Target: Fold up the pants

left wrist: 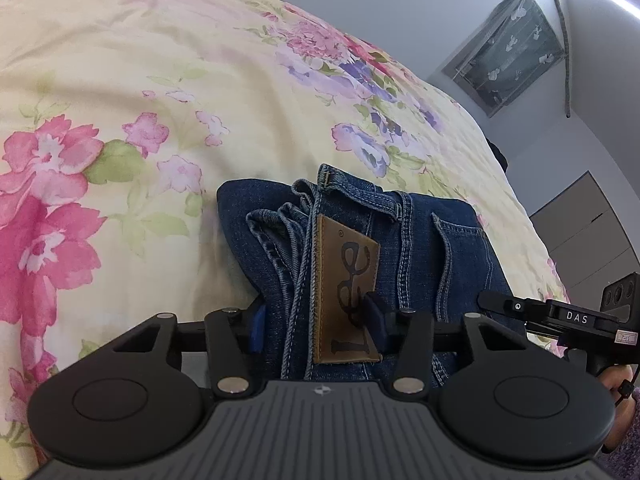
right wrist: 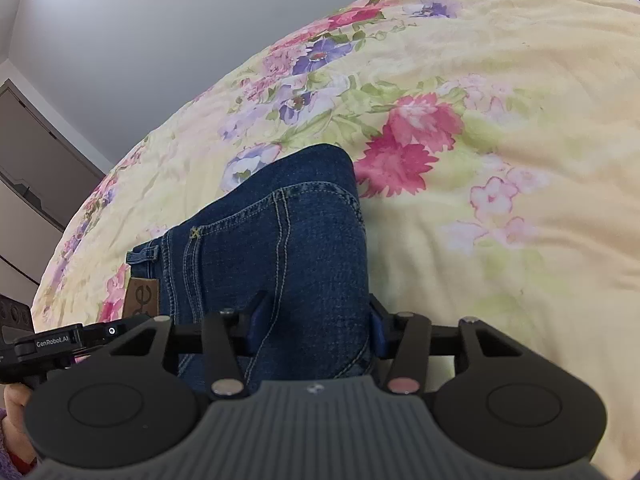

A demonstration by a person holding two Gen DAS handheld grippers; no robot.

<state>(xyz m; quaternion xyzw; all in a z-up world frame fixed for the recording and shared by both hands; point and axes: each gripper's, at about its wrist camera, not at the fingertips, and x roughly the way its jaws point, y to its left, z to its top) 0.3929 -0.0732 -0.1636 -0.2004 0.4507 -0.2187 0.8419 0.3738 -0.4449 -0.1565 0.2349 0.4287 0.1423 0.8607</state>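
The pants are dark blue jeans (left wrist: 432, 248), folded into a thick bundle on the floral bedspread (left wrist: 120, 80). My left gripper (left wrist: 316, 320) is shut on the waistband end, its fingers either side of the brown leather label (left wrist: 344, 280). My right gripper (right wrist: 316, 324) is shut on the other side of the bundle (right wrist: 280, 232), across the stitched seat seam. The label also shows at the left in the right wrist view (right wrist: 142, 296). Each gripper shows at the edge of the other's view: the right one (left wrist: 576, 320), the left one (right wrist: 52, 340).
The yellow bedspread (right wrist: 500, 160) with pink and purple flowers spreads beyond the jeans on all sides. A grey wall, a covered window (left wrist: 512, 60) and cupboard doors (left wrist: 588, 232) lie past the bed's far edge.
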